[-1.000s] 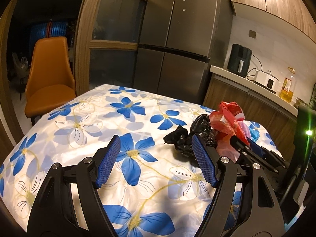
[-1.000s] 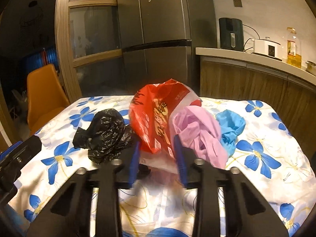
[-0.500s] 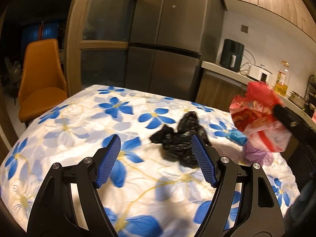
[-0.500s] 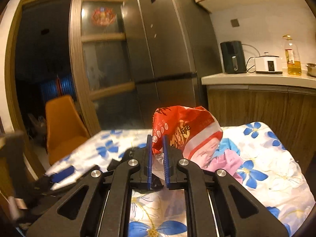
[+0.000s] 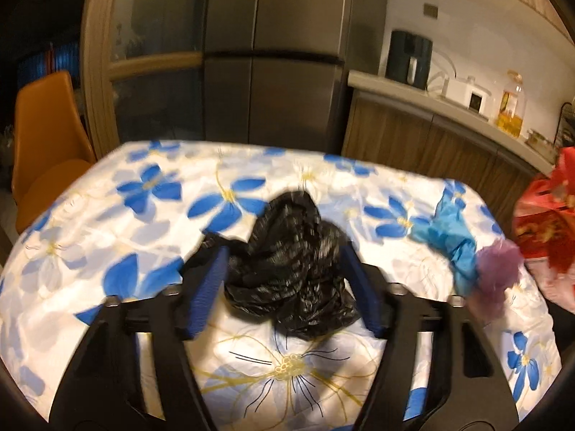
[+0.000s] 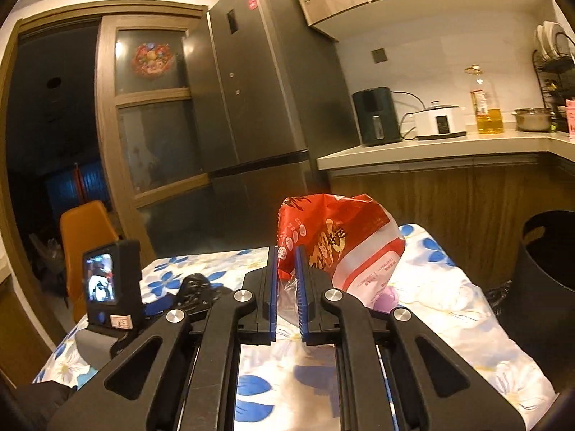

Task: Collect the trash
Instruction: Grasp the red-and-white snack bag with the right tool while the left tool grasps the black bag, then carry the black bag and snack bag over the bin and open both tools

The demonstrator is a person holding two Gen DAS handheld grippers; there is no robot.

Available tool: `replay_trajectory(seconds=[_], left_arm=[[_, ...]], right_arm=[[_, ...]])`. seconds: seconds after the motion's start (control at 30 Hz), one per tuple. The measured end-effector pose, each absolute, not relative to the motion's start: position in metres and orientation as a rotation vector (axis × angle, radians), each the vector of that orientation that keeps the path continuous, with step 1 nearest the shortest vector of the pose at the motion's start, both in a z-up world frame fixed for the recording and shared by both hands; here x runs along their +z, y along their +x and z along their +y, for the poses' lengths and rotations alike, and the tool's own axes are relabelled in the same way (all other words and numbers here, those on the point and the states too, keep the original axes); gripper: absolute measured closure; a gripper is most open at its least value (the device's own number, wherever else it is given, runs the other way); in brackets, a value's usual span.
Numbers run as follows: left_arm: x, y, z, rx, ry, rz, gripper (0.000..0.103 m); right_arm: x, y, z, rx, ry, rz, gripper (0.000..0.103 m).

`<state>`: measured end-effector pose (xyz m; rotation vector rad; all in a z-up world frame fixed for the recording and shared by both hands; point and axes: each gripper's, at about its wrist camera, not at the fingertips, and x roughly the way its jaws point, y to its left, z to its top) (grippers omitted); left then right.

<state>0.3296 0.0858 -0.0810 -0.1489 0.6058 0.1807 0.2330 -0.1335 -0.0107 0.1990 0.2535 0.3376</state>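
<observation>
My right gripper (image 6: 286,256) is shut on a red and white snack bag (image 6: 341,242) and holds it above the table; the bag also shows at the right edge of the left wrist view (image 5: 546,230). My left gripper (image 5: 284,258) is open, its blue pads on either side of a crumpled black plastic bag (image 5: 294,262) lying on the flowered tablecloth (image 5: 143,222). A blue wrapper (image 5: 449,237) and a purple wrapper (image 5: 497,269) lie to the right of it. The purple wrapper (image 6: 386,300) peeks from under the red bag.
A black trash bin (image 6: 546,273) stands right of the table. An orange chair (image 5: 43,143) stands at the left. A fridge (image 6: 258,107) and a counter (image 6: 449,147) with appliances and an oil bottle are behind. The left gripper's camera unit (image 6: 109,283) shows at left.
My right gripper has lifted the red bag higher and to the right, away from the other wrappers. My left gripper has moved forward so its open pads flank the black bag.
</observation>
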Motion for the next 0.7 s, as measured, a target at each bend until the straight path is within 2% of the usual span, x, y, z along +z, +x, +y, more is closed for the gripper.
replay_trajectory(seconds=[0.07, 0.17, 0.23, 0.37, 0.7], left_arm=[[-0.089, 0.336, 0.088, 0.191, -0.151, 0.649, 0.072], [-0.092, 0.336, 0.092, 0.168, -0.176, 0.659, 0.088], [-0.092, 0.335, 0.093, 0.168, -0.183, 0.652, 0.094], [-0.086, 0.323, 0.093, 0.164, -0.209, 0.615, 0.097], [-0.056, 0.268, 0.061, 0.098, -0.191, 0.521, 0.097]], right_arm=[[-0.012, 0.233, -0.137, 0.330, 0.206, 0.256, 0.093], [-0.014, 0.233, -0.141, 0.327, 0.216, 0.265, 0.093], [-0.014, 0.230, -0.142, 0.325, 0.215, 0.265, 0.093], [-0.010, 0.223, -0.146, 0.319, 0.213, 0.250, 0.093], [-0.001, 0.202, -0.170, 0.276, 0.222, 0.221, 0.093]])
